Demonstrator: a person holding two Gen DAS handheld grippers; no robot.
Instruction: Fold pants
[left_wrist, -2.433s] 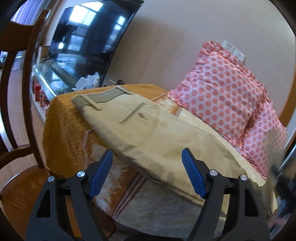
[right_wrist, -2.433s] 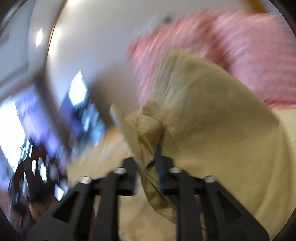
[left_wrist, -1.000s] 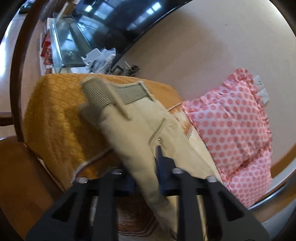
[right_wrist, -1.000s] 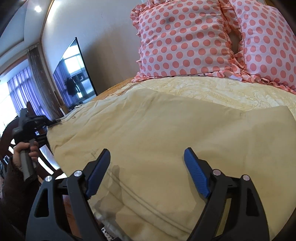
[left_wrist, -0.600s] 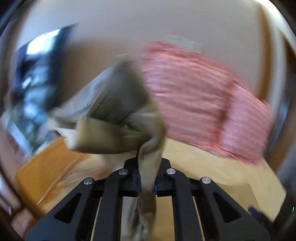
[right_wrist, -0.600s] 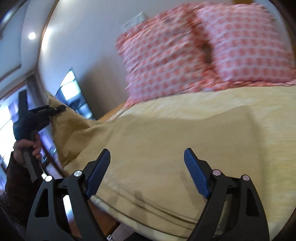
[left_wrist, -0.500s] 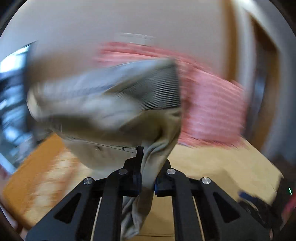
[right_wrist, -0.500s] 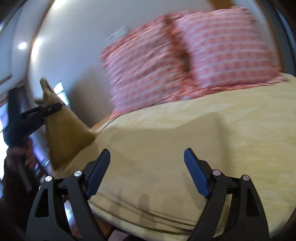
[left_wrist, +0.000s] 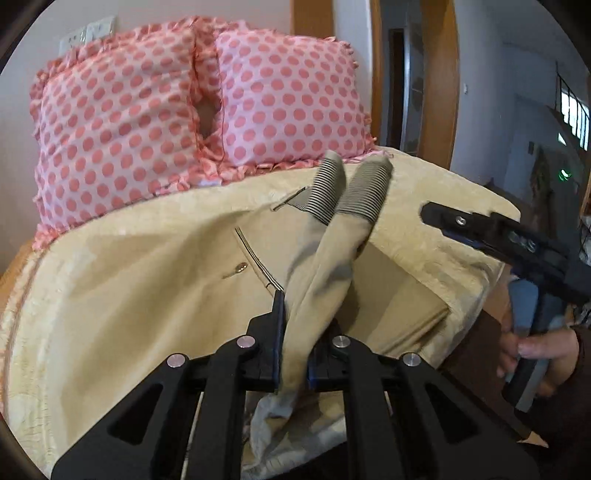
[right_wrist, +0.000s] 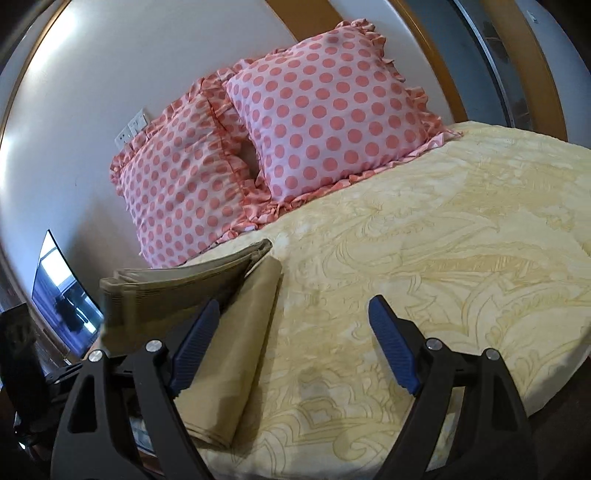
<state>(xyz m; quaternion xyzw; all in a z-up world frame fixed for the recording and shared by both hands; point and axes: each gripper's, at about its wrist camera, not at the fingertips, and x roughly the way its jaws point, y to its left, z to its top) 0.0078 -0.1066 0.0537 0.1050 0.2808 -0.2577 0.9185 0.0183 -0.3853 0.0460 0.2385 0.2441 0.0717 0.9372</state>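
The khaki pants (left_wrist: 177, 280) lie folded over on the cream bedspread (left_wrist: 436, 221). My left gripper (left_wrist: 293, 332) is shut on the pants' waist end, whose striped waistband lining (left_wrist: 351, 192) sticks up past the fingers. In the right wrist view the pants (right_wrist: 229, 332) are a folded stack at the left of the bed, with the upper layer lifted. My right gripper (right_wrist: 291, 347) is open and empty above the bedspread (right_wrist: 443, 277), its left finger (right_wrist: 195, 343) over the pants' edge. It also shows at the right of the left wrist view (left_wrist: 517, 247).
Two pink polka-dot pillows (left_wrist: 199, 110) lean on the wall at the head of the bed; they also show in the right wrist view (right_wrist: 295, 140). A television (right_wrist: 62, 295) stands at the far left. A doorway (left_wrist: 406, 85) opens beyond the bed's right side.
My left gripper closed on the waist end, lifted it and swung it across the bed over the legs. My right gripper stayed open and shifted right.
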